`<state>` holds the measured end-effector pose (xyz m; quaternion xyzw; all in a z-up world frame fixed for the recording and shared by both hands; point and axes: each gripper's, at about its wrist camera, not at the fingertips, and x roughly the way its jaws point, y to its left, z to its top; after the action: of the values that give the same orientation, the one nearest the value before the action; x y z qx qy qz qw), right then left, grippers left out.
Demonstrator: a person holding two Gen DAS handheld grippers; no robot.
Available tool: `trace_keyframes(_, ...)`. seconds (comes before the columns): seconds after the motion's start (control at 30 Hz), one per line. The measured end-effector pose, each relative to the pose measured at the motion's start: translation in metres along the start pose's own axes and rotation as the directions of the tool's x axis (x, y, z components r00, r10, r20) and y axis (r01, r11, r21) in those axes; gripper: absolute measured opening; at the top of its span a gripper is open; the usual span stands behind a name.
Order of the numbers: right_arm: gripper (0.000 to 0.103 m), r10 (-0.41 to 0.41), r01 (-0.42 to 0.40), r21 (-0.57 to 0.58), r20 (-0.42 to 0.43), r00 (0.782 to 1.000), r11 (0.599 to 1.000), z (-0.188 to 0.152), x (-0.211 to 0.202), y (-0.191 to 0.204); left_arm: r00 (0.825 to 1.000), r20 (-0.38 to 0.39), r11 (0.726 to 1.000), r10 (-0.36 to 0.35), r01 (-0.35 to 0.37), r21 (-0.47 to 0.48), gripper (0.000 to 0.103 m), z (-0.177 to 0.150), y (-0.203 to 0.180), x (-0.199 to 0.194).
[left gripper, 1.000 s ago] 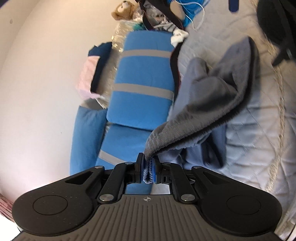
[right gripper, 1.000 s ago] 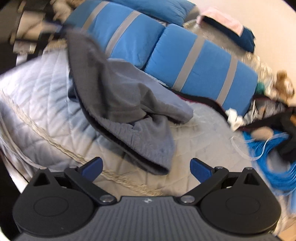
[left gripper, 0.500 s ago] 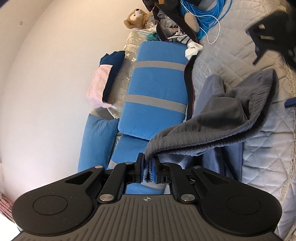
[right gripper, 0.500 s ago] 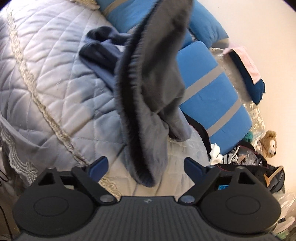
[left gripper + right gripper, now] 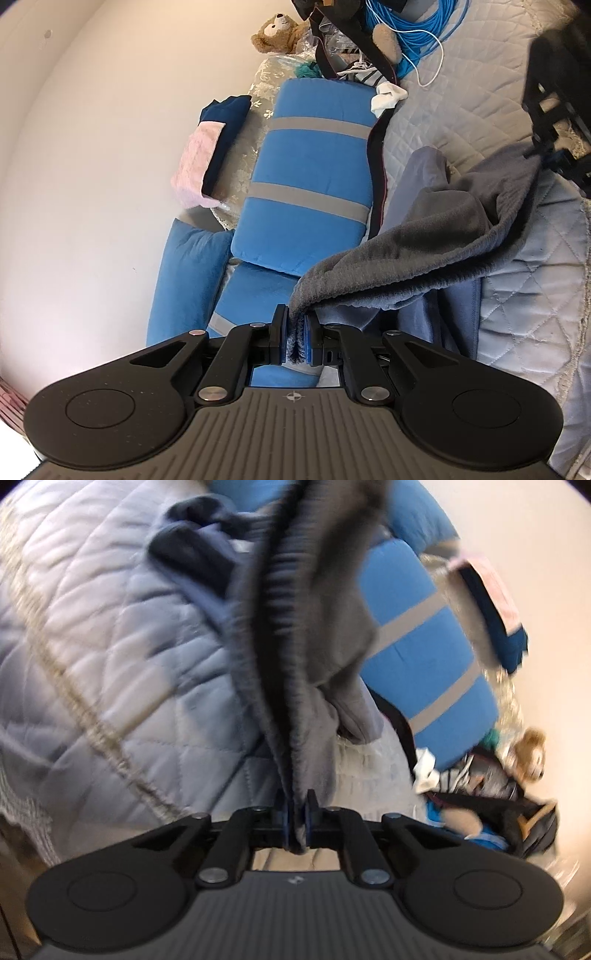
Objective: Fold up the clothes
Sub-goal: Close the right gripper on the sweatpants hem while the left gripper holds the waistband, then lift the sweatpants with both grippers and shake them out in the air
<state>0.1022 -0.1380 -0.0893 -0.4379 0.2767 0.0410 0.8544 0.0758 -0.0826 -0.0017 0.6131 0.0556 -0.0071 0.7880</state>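
Observation:
A grey fleece garment [image 5: 436, 236] hangs stretched above the quilted bed. My left gripper [image 5: 295, 341] is shut on one end of its ribbed edge. The other end runs up to the right, where my right gripper [image 5: 550, 158] shows as a dark shape pinching the cloth. In the right wrist view the same grey garment [image 5: 295, 635] rises blurred from my right gripper [image 5: 296, 823], which is shut on its hem. A darker blue garment [image 5: 424, 317] lies crumpled on the quilt beneath it, also seen as the blue garment [image 5: 199, 550] at upper left.
A pale quilted bedspread [image 5: 472, 85] covers the bed. Blue pillows with grey stripes [image 5: 314, 184] line the wall side. A teddy bear [image 5: 277, 33], blue cable [image 5: 424, 33], a black bag and a folded pink and navy stack [image 5: 207, 155] sit beyond them.
My right gripper, open a second ago, has closed on the grey garment's hem. The garment is now held between both grippers and lifted higher off the quilt.

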Motion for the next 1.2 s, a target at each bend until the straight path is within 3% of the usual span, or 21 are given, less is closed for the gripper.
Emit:
trace_keyframes(0.47,0.0,0.055,-0.063,0.182,0.045,0.997,0.981,0.004,-0.019,-0.037,0.996,-0.084,1.0,-0.014,0.016,0.024,0.008,-0.015,-0.003,0.018)
trace_keyframes(0.63,0.0,0.067,-0.08,0.228,0.067,0.996,0.97,0.005,-0.028,-0.048,0.997,-0.079,1.0,-0.001,0.003,0.025,0.008,-0.016,0.002,0.012)
trace_keyframes(1.0,0.0,0.076,-0.096,0.253,0.089,0.993,0.963,0.008,-0.037,-0.065,0.997,-0.075,1.0,0.02,-0.019,0.014,0.008,-0.021,0.004,0.004)
trace_keyframes(1.2,0.0,0.103,-0.129,0.217,0.126,0.987,0.968,0.01,-0.041,-0.072,0.996,-0.08,0.998,0.028,-0.031,-0.047,0.009,-0.023,0.009,0.003)
